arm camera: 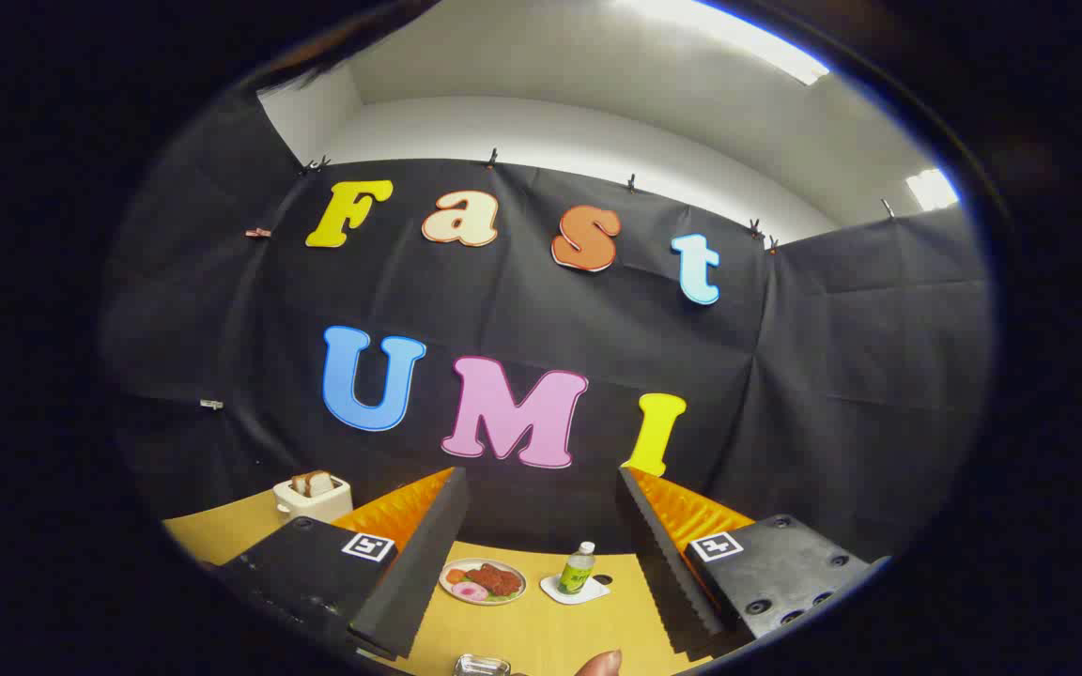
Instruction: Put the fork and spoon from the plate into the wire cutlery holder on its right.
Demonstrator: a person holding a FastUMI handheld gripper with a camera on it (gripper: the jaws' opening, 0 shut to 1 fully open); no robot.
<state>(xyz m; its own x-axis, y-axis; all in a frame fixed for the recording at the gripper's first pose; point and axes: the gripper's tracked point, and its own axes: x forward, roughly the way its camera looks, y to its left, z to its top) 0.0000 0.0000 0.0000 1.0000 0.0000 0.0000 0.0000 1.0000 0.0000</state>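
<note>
My gripper (541,474) is open and held high, aimed at the black cloth wall. Nothing sits between its fingers (424,554). Far beyond and below the fingers, on the yellow table (541,629), lies a small round plate (483,580) with red, green and pink food on it. I cannot make out any cutlery on that plate at this size.
A white toaster (313,496) with bread slices stands at the table's back left, beside the left finger. A green bottle (578,568) stands on a white coaster, right of the plate. A clear glass item (482,666) and a person's fingertip (602,662) lie nearest me.
</note>
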